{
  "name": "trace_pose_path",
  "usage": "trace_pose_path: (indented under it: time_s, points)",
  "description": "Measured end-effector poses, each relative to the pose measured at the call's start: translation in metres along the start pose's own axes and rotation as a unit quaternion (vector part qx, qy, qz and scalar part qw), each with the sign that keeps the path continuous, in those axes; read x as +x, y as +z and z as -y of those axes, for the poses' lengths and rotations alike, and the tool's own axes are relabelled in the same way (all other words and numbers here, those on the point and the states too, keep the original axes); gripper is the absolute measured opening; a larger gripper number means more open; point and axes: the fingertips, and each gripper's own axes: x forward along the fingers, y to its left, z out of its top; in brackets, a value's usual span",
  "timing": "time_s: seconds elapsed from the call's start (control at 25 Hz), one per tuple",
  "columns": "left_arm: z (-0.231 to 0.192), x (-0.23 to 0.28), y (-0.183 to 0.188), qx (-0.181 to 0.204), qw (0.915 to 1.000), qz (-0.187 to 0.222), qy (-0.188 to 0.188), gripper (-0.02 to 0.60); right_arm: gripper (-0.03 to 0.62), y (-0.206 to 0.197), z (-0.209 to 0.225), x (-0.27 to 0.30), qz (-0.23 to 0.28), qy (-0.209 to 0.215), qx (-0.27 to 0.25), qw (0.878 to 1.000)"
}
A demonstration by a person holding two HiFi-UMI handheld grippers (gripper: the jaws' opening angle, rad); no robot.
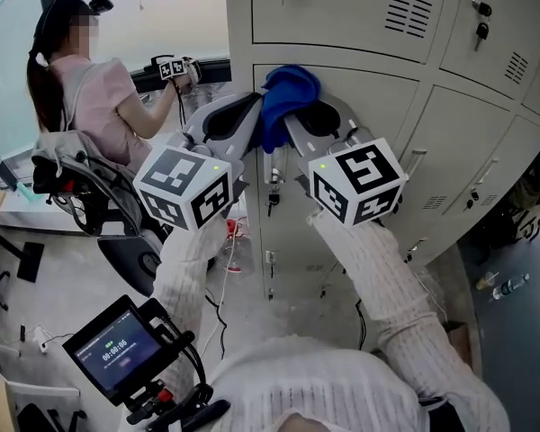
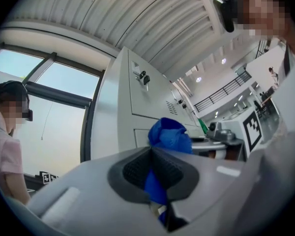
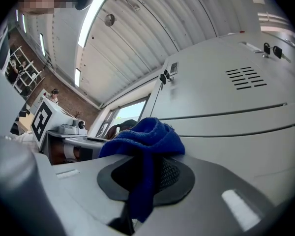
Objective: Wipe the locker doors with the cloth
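Note:
A bunched blue cloth is pressed against the pale grey locker door in the head view, near the door's upper left corner. My left gripper and right gripper meet at the cloth from either side, each shut on a fold of it. Seen from the left gripper view, the cloth bulges out above the left gripper, pinched between the dark pads. The right gripper view has the cloth draped over the right gripper and hanging down through its pads.
More locker doors with vents and keys surround this one. A seated person holding their own gripper is at the left, by a chair. A small screen rig is near my left elbow. A bottle lies on the floor at right.

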Motion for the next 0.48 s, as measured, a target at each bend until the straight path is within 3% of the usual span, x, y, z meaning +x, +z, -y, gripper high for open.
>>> trace_pose_path:
  time_s: [0.48]
  points:
    - [0.009, -0.005, -0.046, -0.034, 0.9989, -0.033, -0.008, 0.005, 0.046, -0.041, -0.009, -0.013, -0.017, -0.003, 0.034, 0.999]
